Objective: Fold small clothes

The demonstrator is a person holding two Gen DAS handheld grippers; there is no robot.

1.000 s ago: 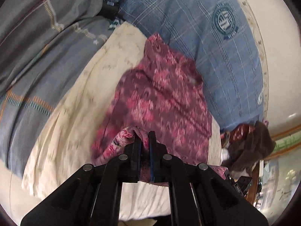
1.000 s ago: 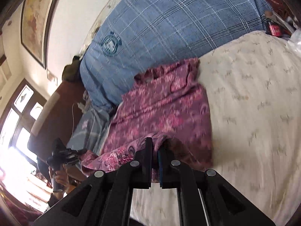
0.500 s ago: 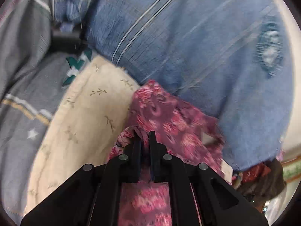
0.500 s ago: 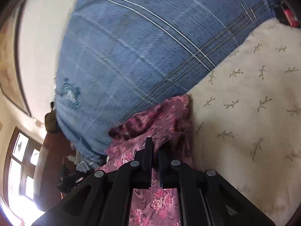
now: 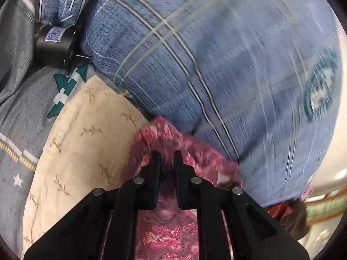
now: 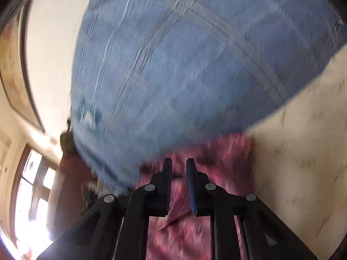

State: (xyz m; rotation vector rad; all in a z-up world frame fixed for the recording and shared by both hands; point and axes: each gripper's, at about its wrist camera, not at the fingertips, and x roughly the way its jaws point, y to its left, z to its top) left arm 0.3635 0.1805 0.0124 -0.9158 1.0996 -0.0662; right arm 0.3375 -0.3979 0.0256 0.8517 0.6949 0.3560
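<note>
Both grippers parted since 0.5 s ago | left gripper (image 5: 166, 153), right gripper (image 6: 179, 161) released over pink garment (image 5: 173, 236) | pillow crest (image 5: 318, 93) unreadable

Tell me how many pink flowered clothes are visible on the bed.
1. The pink garment lies on the cream sheet against the blue pillow, under both grippers. Others may be hidden under it.

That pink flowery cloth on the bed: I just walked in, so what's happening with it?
A person with a handheld gripper in each hand is folding the pink floral garment on the cream sheet. The left gripper and right gripper are at its far edge beside the blue plaid pillow, jaws slightly parted, so the cloth seems just released.
</note>
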